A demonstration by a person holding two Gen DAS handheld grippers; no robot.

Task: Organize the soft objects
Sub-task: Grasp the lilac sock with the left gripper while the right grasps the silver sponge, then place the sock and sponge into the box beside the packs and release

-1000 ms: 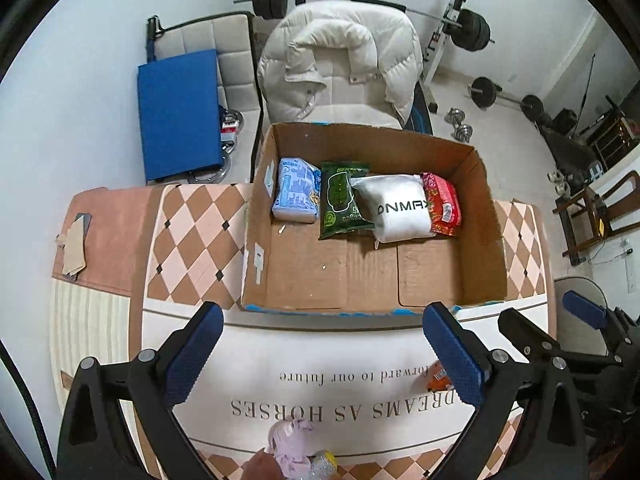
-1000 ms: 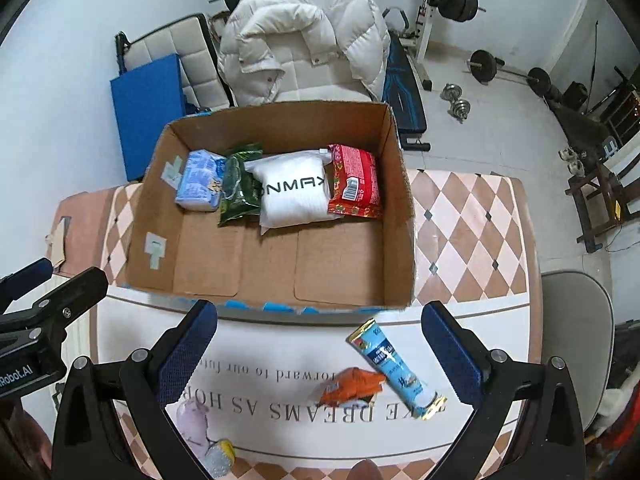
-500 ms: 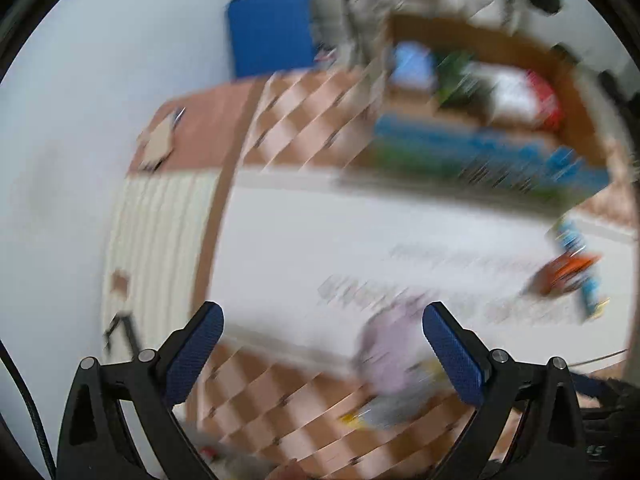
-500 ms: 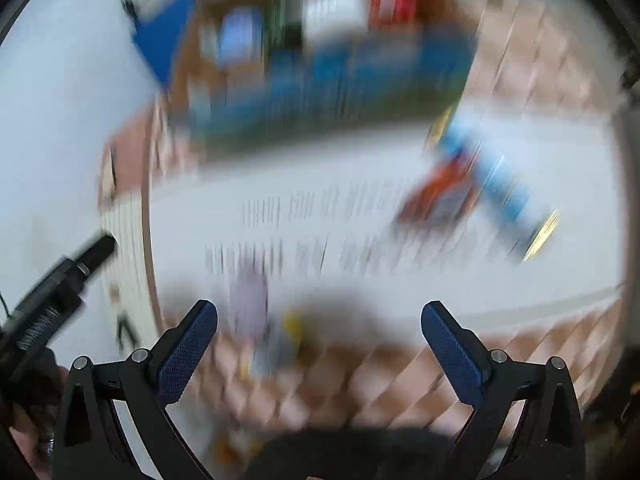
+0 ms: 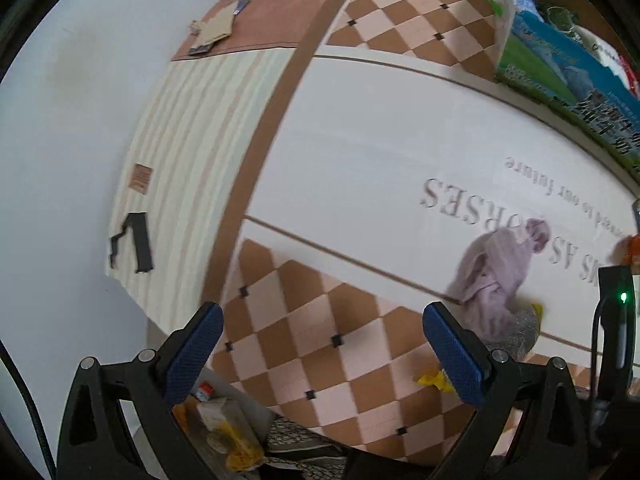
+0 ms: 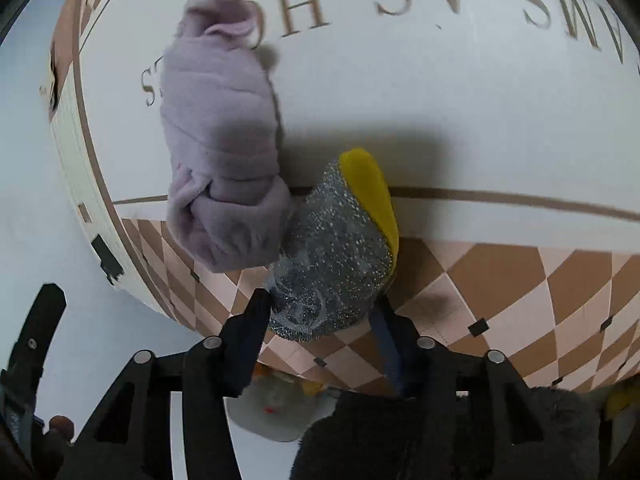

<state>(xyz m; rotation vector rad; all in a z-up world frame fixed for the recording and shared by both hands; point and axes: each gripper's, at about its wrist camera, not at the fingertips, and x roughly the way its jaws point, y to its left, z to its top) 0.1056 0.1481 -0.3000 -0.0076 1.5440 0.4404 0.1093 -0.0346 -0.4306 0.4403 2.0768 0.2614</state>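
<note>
A rolled lilac fleece cloth [image 6: 224, 152] lies on the printed white tablecloth [image 6: 440, 100], and a silver scrub sponge with a yellow side [image 6: 336, 256] leans against it. My right gripper [image 6: 320, 320] is closing, its two fingers pressed on either side of the sponge's near end. In the left wrist view the same cloth [image 5: 500, 276] and sponge [image 5: 520, 328] sit just right of my left gripper [image 5: 320, 356]. That gripper stands open over the checkered border near the table's edge, with nothing between its fingers.
The box [image 5: 560, 80], blue and green on its printed side, stands at the far right with packets inside. An orange item [image 5: 634, 248] shows at the right edge. A cardboard scrap [image 5: 212, 32] lies far left. Clutter [image 5: 224, 428] sits below the table edge [image 5: 180, 344].
Both grippers have swung down from above the box to the near part of the table. The right one has gone from wide open to closed around the sponge.
</note>
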